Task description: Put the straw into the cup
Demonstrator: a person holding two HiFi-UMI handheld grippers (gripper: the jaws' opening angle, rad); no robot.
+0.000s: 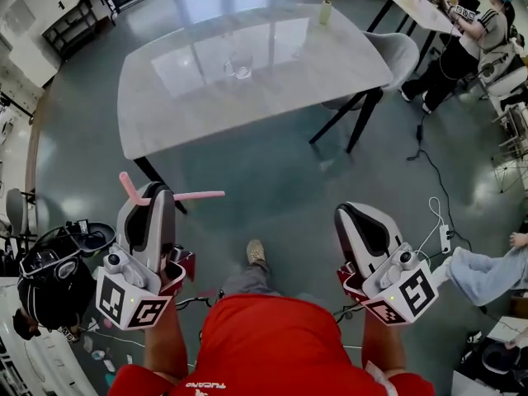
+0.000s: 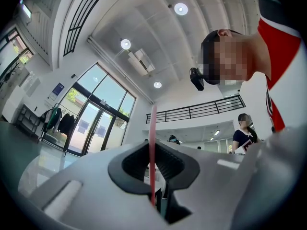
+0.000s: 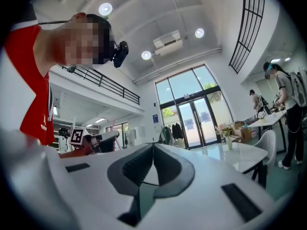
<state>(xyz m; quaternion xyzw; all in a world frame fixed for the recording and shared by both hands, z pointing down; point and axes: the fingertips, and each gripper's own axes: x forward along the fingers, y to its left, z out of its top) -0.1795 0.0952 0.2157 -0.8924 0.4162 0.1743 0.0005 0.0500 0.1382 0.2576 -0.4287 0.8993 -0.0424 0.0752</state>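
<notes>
Straw (image 2: pixel 152 143) in left tongs (image 1: pixel 157 193); probable cup (image 1: pixel 239 70)

2 grippers: left gripper (image 1: pixel 155 191), right gripper (image 1: pixel 353 214). 1 pink straw (image 1: pixel 198 195), in the left gripper's jaws. 1 clear cup (image 1: pixel 240 70), far ahead of both. 2 tables: large table (image 1: pixel 330 64), smaller table (image 1: pixel 412 7) beyond, ahead-right. 1 vase (image 1: pixel 325 11) of flowers. 1 grey chair (image 1: pixel 396 52).

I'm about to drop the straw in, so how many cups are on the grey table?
1. A clear cup stands near the middle of the glossy grey table. The vase of pink flowers at its far edge isn't a cup; none seems hidden.
</notes>
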